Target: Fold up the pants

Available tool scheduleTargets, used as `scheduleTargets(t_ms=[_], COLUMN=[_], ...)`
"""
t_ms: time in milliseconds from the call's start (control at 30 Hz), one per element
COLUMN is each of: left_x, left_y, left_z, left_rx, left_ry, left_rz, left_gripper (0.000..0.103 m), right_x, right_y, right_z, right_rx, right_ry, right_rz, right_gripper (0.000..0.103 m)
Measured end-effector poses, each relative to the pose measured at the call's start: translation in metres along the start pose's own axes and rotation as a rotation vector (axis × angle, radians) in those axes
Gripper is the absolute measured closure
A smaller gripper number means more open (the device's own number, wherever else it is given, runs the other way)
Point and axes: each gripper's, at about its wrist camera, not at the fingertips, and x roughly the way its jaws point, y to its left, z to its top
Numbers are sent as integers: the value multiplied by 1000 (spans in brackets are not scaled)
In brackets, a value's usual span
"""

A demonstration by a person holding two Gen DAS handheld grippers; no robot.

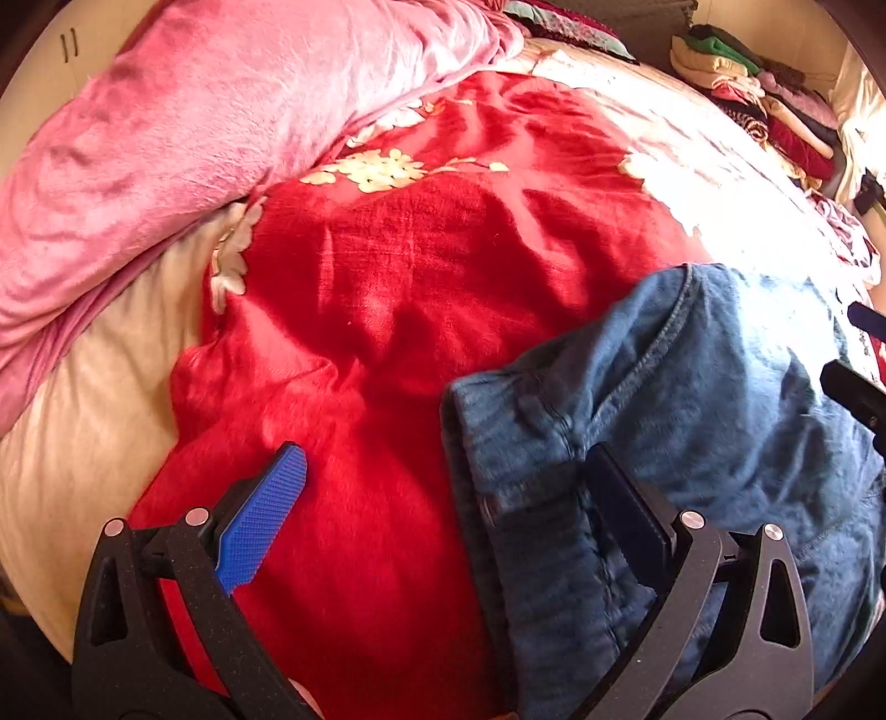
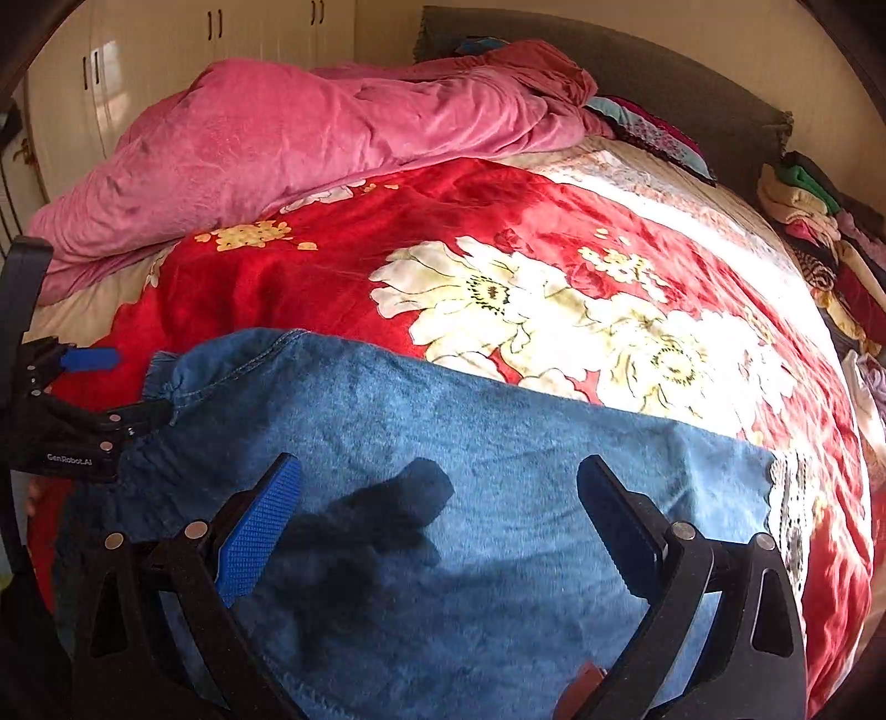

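We see the blue denim pants [image 2: 443,498] lying on the red floral blanket [image 2: 310,282], lower centre. Left tongs [image 1: 443,476] released, straddling the waistband edge; right tongs [image 2: 437,487] released above the denim.

Between your right gripper's [image 2: 437,531] spread jaws lie the pants [image 2: 443,454]: blue denim-look cloth, matt, with a soft napped face and stitched seams. Beyond the jaws, the red blanket [image 2: 310,288] is plush fleece with a slight sheen, printed with cream flowers. Farther off, the pink quilt [image 2: 310,138] is velvety, crumpled cloth.

Your left gripper [image 1: 443,498] has matt black, finely speckled plastic arms with bright metal rivets. One finger's pad [image 1: 260,531] is blue, with a fine knurled grid. The pants' hem beside the other finger is folded thick, its stitching visible. The wardrobe [image 2: 166,44] far behind looks smooth and glossy.
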Motion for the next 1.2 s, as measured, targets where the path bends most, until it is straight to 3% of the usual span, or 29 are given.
scheduleTargets(t_ms=[233,367,467,533,733,833,900,933,1000,1067,1100,1200], left_x=[16,13,0,-9,-49,-62,-65,-65,-62,-62,-62,-66], left_y=[-4,-12,-18,-17,-16,-18,-20,-21,-21,-19,-18,-14], left_z=[10,6,3,1,-3,-5,-8,-7,-9,-11,-12,-15], left_rx=[8,23,53,56,75,93,101,104,109,106,108,100], left_ry=[-6,-27,-74,-100,-205,-232,-240,-241,-239,-239,-242,-251], left_rz=[-38,-101,-105,-130,-199,-216,-220,-218,-207,-206,-197,-190], left_gripper=[11,52,70,76,78,78,78,78,78,78,78,78], right_x=[27,39,44,45,49,53,55,56,55,50,45,23], right_y=[1,3,4,5,18,28,34,36,40,43,44,41], right_z=[18,22,25,26,29,29,29,28,26,22,20,11], right_rx=[-60,-94,-117,-140,-256,-318,-345,-352,-359,-342,-329,-279], right_ry=[8,18,24,23,25,34,44,48,53,41,29,-36], right_rz=[2,-10,-9,-19,-54,-52,-30,-11,32,61,64,81], right_gripper=[4,4,4,4,10,20,40,45,71,86,91,95])
